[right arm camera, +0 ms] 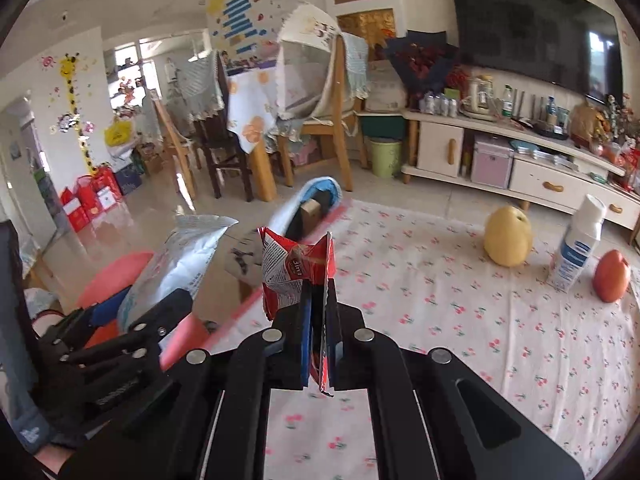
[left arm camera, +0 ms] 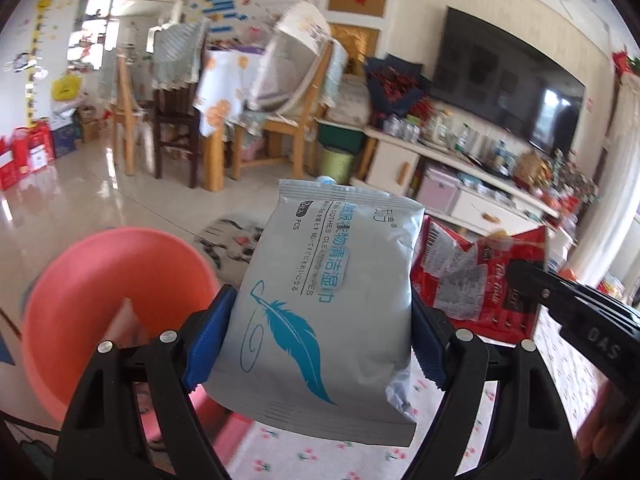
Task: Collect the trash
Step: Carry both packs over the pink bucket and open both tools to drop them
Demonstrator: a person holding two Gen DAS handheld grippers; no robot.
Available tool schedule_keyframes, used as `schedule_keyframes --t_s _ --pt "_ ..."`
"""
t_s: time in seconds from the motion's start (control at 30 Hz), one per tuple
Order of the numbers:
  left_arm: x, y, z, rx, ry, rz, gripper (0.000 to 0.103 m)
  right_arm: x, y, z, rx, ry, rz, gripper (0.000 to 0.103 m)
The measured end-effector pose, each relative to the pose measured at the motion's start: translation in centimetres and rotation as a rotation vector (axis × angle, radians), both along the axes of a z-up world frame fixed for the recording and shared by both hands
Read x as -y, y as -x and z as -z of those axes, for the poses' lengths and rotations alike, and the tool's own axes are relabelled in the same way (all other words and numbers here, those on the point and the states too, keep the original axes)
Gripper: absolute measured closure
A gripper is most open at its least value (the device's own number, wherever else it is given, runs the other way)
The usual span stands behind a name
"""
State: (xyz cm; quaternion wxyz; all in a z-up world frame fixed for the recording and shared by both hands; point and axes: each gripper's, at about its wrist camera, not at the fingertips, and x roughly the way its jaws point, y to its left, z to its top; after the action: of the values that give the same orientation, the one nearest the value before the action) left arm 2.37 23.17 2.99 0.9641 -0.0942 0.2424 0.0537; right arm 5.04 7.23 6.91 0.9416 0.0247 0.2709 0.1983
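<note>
Home living-dining room. Ahead right: wall television (right arm camera: pixel 536 28) above cream media cabinet (right arm camera: pixel 520 148) crowded with bottles. Straight ahead: wooden dining chairs (right arm camera: pixel 328 120) round clothed table (right arm camera: pixel 252 108). Ahead left: children's wall stickers (right arm camera: pixel 72 76). Glossy tile floor (left arm camera: pixel 80 200), floral cloth (right arm camera: pixel 460 300) below.

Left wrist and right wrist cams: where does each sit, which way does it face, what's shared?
Left wrist: on the left gripper, looking along its fingers at the held wipes pack, pink bin lower left; right gripper intrudes.
Right wrist: on the right gripper, facing the floral cloth, clamping a red wrapper; left gripper at left.
Shared: both packs, bin, TV.
</note>
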Motion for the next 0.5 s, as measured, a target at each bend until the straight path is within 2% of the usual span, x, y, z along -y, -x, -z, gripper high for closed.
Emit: schedule_keyframes --t_s 0.13,0.23,0.33,0.5 --pt "-3.5 0.7 -0.7 0.019 -0.008 -0.166 0.022 -3.5 0.2 -1.0 -0.008 -0.066 -0.093 0.097" --pt "-6.6 0.7 -0.6 -0.013 0.012 -0.294 0.022 -7.0 0.1 -1.3 -0.023 -0.081 -0.158 0.097" --pt "-9.8 0.6 0.1 -0.068 0.086 -0.391 0.022 -10.4 0.3 -1.0 -0.036 -0.075 -0.214 0.097" --pt "-13.7 0.4 1.3 -0.141 0.194 -0.474 0.022 -15.0 0.0 0.7 -0.076 -0.033 -0.266 0.097"
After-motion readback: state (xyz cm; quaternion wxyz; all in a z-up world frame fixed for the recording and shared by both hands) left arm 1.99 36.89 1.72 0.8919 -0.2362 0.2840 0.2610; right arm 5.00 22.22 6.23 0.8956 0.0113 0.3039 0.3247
